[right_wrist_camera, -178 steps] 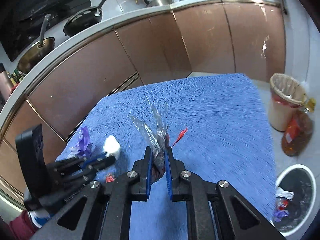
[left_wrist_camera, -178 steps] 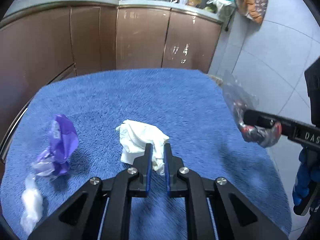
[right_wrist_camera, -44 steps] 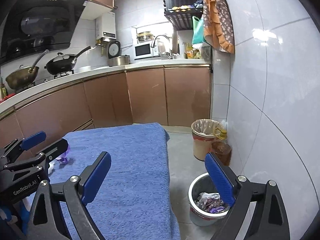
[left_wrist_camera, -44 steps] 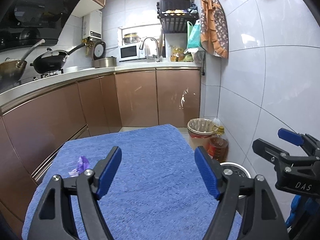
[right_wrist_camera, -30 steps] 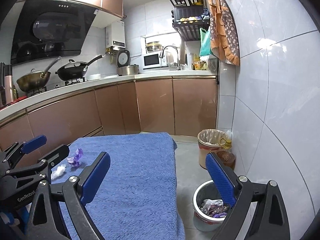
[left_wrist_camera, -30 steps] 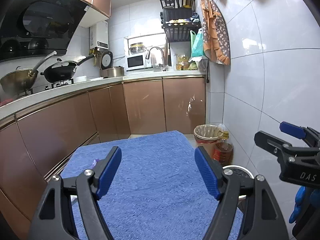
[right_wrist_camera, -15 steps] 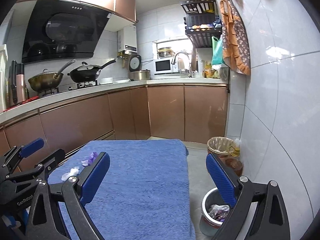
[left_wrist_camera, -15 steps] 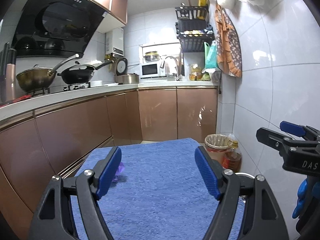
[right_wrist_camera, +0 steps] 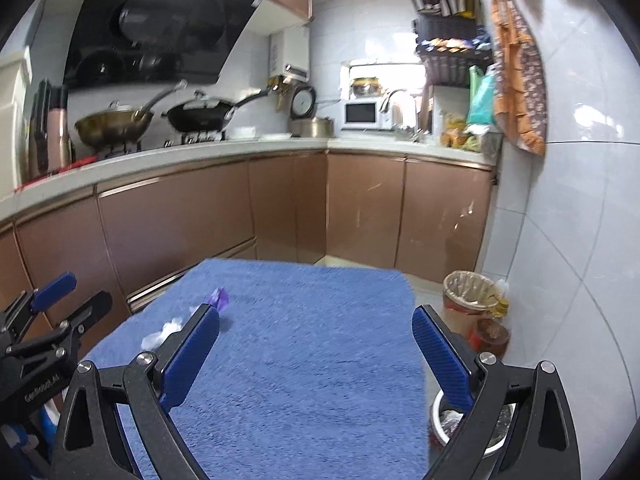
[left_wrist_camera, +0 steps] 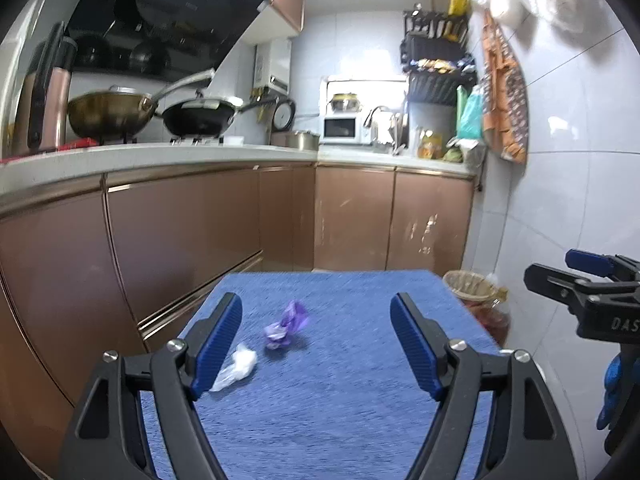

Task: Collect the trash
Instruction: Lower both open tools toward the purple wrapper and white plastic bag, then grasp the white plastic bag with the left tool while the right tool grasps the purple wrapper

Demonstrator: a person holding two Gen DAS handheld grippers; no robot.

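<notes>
While both grippers hang empty over the blue counter (left_wrist_camera: pixel 360 408), two bits of trash are left on it: a purple wrapper (left_wrist_camera: pixel 289 323) near frame centre in the left wrist view and a white wad (left_wrist_camera: pixel 237 366) just below-left of it, close to the left finger pad. In the right wrist view the same purple wrapper (right_wrist_camera: pixel 219 298) and white wad (right_wrist_camera: pixel 167 330) sit at centre-left, partly behind the near finger.

Left gripper (left_wrist_camera: pixel 316 344): fingers wide apart, nothing between the pads. Right gripper (right_wrist_camera: pixel 316 356): fingers wide apart too, nothing held; it also shows at the right edge of the left wrist view (left_wrist_camera: pixel 580 280).

Change: a few seconds back the left fingers were clamped on a white tissue and the right on a clear crinkly wrapper. Both are gone from the fingers now. The small bin (right_wrist_camera: pixel 472 426) at lower right of the right wrist view has scraps in it, so those two pieces are likely binned. Over the last second or so the purple wrapper has shifted from the left edge of the left view toward its centre, so the left gripper is lining up on it.

Judgement: task is partway, two pieces to go. Next grab is likely the purple wrapper or white wad. Both are light and crumpled, and could slip from a shallow pinch. A lined basket (left_wrist_camera: pixel 468 285) stands beyond the counter's far right corner.
</notes>
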